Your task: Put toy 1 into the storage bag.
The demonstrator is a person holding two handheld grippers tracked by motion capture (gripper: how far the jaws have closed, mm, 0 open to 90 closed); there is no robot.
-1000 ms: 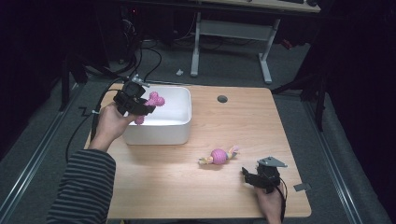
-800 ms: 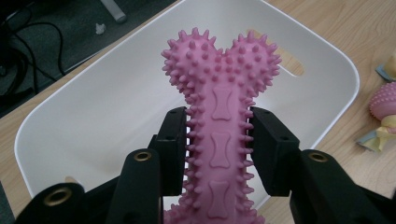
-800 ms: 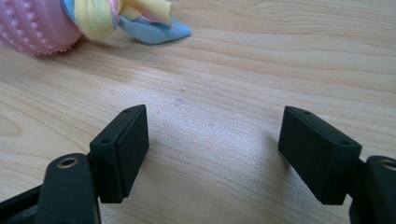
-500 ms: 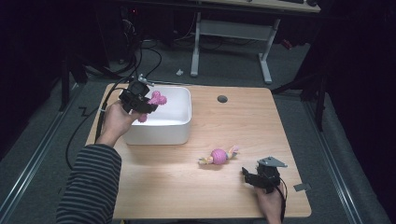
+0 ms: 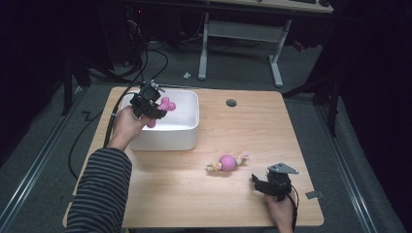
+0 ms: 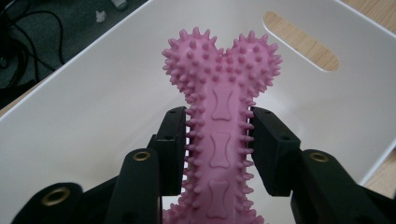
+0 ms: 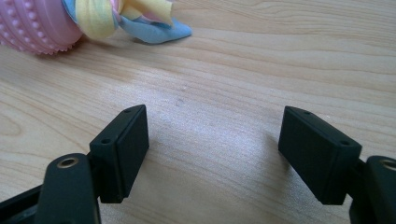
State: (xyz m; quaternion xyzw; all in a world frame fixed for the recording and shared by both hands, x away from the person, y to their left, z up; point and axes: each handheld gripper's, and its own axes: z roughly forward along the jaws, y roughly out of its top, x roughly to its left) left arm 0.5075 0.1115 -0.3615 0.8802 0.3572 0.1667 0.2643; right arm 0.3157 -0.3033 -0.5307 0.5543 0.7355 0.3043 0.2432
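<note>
Left gripper (image 5: 154, 108): my jaws are clamped on the shaft of a pink spiked bone toy (image 6: 223, 116), held over the white bin (image 5: 187, 131) at the table's (image 5: 301, 141) far left. Right gripper (image 7: 215, 149): my jaws stand wide apart with nothing between them, low over the near right. Pink ball toy with cloth tails (image 5: 227, 162): lying on the table, just left of my right gripper.

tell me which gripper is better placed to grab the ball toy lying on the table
Right. The right gripper is open, empty and sits just short of the ball toy. The left gripper is shut on the pink bone over the white bin.
</note>
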